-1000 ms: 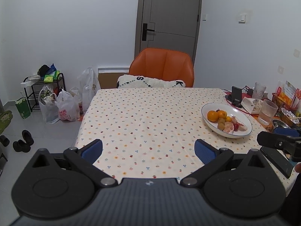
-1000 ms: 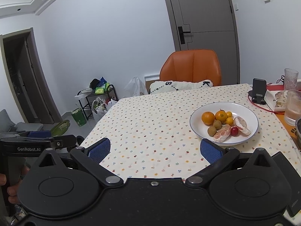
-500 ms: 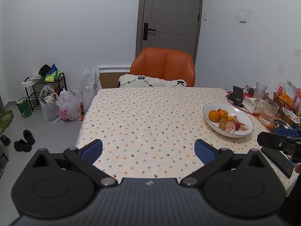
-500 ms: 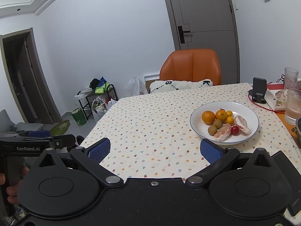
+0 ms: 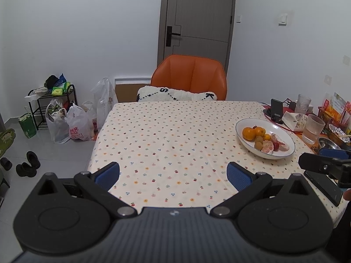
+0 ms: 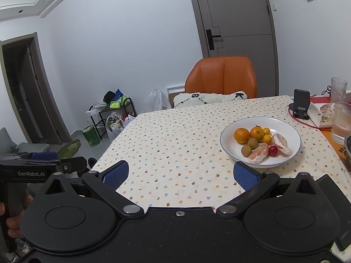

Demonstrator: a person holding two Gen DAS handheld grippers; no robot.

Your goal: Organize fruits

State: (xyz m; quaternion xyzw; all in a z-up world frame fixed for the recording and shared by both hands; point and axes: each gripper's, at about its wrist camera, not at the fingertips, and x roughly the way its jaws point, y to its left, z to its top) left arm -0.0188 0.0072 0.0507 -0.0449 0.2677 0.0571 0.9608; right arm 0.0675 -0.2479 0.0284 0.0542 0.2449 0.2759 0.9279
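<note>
Table (image 6: pixel 175 144): plate (image 6: pixel 287 129), glasses (image 6: pixel 341 122) beside.

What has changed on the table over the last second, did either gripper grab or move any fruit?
Nothing was grabbed or moved. The left gripper and right gripper are open and empty as before, short of the white oval plate. The oranges, kiwis and peeled citrus segments lie on it unchanged. The views drifted only slightly.

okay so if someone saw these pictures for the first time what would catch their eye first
Probably the white oval plate of mixed fruit, on the right side of the dotted tablecloth. Next, the bright orange leather chair at the table's far end, before a grey door.
</note>
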